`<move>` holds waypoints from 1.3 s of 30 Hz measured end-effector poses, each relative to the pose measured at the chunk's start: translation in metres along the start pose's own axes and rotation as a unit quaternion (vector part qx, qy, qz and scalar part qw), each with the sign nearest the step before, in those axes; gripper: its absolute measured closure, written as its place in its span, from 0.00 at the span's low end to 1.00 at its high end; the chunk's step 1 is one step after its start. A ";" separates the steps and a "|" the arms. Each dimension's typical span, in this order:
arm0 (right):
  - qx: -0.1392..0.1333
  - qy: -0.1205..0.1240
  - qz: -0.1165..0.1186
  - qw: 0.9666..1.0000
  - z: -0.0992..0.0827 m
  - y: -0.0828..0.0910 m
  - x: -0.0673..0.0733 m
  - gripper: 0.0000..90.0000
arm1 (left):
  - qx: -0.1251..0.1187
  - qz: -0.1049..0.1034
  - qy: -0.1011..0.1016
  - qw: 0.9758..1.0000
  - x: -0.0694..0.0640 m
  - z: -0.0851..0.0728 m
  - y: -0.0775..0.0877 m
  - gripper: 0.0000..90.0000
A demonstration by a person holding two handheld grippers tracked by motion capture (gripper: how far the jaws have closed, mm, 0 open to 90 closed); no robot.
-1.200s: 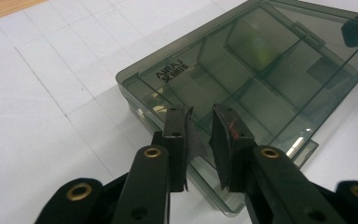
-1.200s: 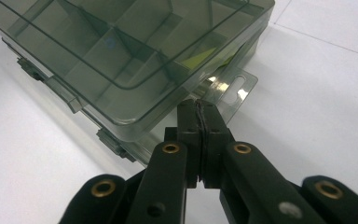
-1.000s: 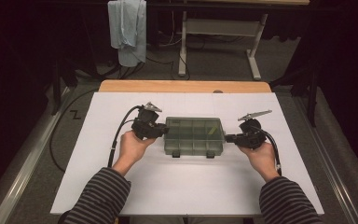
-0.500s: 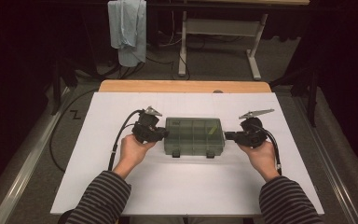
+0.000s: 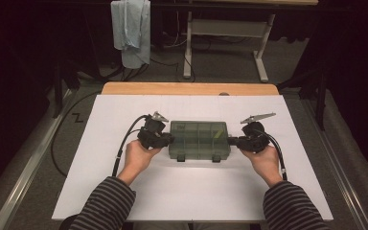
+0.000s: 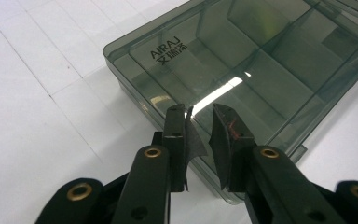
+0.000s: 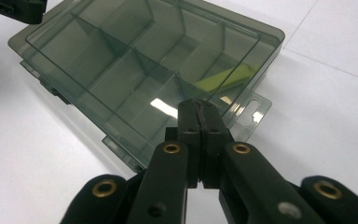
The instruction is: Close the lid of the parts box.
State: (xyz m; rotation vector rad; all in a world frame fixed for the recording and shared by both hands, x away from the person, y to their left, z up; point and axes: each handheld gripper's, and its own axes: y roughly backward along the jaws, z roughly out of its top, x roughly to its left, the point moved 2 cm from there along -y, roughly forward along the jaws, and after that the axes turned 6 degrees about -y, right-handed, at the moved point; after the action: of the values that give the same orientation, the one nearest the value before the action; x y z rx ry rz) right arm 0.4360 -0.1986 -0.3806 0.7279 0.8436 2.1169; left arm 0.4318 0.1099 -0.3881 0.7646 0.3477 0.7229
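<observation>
From above, the smoky-green translucent plastic compartment box (image 5: 200,140) lies mid-sheet on the white paper-covered table (image 5: 191,191), the left gripper (image 5: 168,140) and right gripper (image 5: 231,141) at its two ends, seemingly steadying it.

In the left gripper view, the jaws stand slightly apart over the glossy lid's edge, clamping nothing.

In the right gripper view, the jaws are pressed together, empty, above the hang tab (image 7: 249,114). Next, I'd guess: work the front latches (image 5: 199,157).
</observation>
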 end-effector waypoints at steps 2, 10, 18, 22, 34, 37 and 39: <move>0.002 0.001 -0.003 1.000 0.000 -0.002 0.000 1.00 | 0.003 0.001 -0.003 1.000 0.000 0.000 -0.001 0.84; 0.006 -0.001 -0.005 1.000 0.000 -0.006 0.001 1.00 | 0.004 0.004 -0.008 1.000 -0.001 0.000 -0.002 0.84; 0.014 0.001 -0.007 1.000 -0.002 -0.011 0.001 1.00 | 0.016 0.015 -0.020 1.000 -0.004 -0.001 -0.006 0.84; 0.013 0.006 -0.006 1.000 -0.002 -0.011 0.002 1.00 | 0.016 0.016 -0.021 1.000 -0.004 -0.001 -0.006 0.82; -0.003 0.011 -0.003 1.000 -0.001 -0.006 0.004 0.98 | 0.005 0.019 -0.019 1.000 -0.003 -0.001 -0.001 0.67; -0.008 0.012 -0.005 1.000 -0.001 -0.003 0.003 0.96 | 0.001 0.026 -0.021 0.999 -0.003 0.000 0.002 0.62; -0.009 0.009 -0.007 1.000 -0.002 -0.002 0.002 0.95 | -0.002 0.028 -0.020 0.999 -0.002 -0.001 0.004 0.59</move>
State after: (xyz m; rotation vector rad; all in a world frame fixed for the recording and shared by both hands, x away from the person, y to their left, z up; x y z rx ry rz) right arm 0.4341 -0.1965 -0.3826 0.6926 0.8357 2.1179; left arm 0.4281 0.1107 -0.3855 0.7861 0.2897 0.7605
